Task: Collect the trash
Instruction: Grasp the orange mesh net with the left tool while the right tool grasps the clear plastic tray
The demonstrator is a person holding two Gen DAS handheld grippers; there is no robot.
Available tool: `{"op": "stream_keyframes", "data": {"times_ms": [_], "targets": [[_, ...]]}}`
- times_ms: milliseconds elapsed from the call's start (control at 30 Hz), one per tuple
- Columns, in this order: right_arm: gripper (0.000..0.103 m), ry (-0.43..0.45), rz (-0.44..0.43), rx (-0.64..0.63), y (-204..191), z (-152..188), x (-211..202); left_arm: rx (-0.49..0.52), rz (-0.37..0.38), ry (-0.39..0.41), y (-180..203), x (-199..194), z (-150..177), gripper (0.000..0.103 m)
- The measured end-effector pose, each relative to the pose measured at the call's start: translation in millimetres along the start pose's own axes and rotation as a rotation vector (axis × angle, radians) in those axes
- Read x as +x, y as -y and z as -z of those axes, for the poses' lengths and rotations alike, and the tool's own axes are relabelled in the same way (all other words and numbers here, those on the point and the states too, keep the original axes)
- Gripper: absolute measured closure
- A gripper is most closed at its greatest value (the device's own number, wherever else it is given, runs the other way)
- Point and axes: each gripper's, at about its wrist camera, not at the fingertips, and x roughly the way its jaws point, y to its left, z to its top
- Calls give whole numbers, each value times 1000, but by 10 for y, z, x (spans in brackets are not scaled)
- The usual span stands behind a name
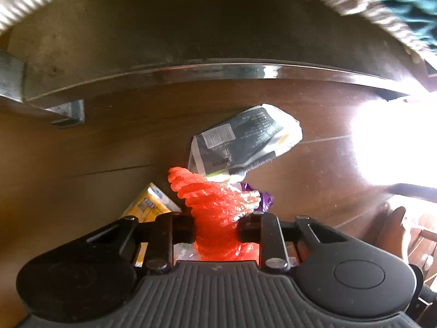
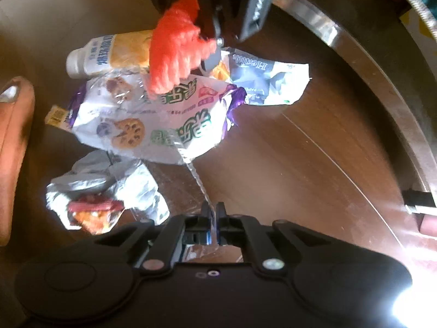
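My left gripper (image 1: 215, 227) is shut on an orange foam net (image 1: 213, 207), which bulges out between its pads. The right wrist view shows the same net (image 2: 174, 54) hanging over a white snack bag (image 2: 153, 120) with purple edges. A clear plastic strip (image 2: 202, 186) runs from that bag into my right gripper (image 2: 213, 211), whose jaws are shut on it. Around the bag lie a white bottle with a yellow label (image 2: 109, 54), a black-and-white paper pack (image 2: 267, 82), also seen in the left wrist view (image 1: 245, 139), and a crumpled silver wrapper (image 2: 101, 196).
Everything lies on a round brown wooden table (image 2: 300, 164) with a metal rim (image 1: 218, 71). A yellow carton (image 1: 150, 205) sits left of the net. An orange-brown seat (image 2: 13, 150) stands beyond the table's left side. Strong glare covers the right (image 1: 396, 142).
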Motion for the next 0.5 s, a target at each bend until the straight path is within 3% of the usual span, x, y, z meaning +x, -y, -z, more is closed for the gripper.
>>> {"op": "stream_keyframes", "data": {"times_ms": [233, 500], "targets": [[103, 24, 50, -56, -115, 95, -465, 88, -63, 23, 175, -594, 94, 82], [103, 94, 110, 37, 54, 220, -1237, 125, -23, 147, 410, -1675, 267, 82]]}}
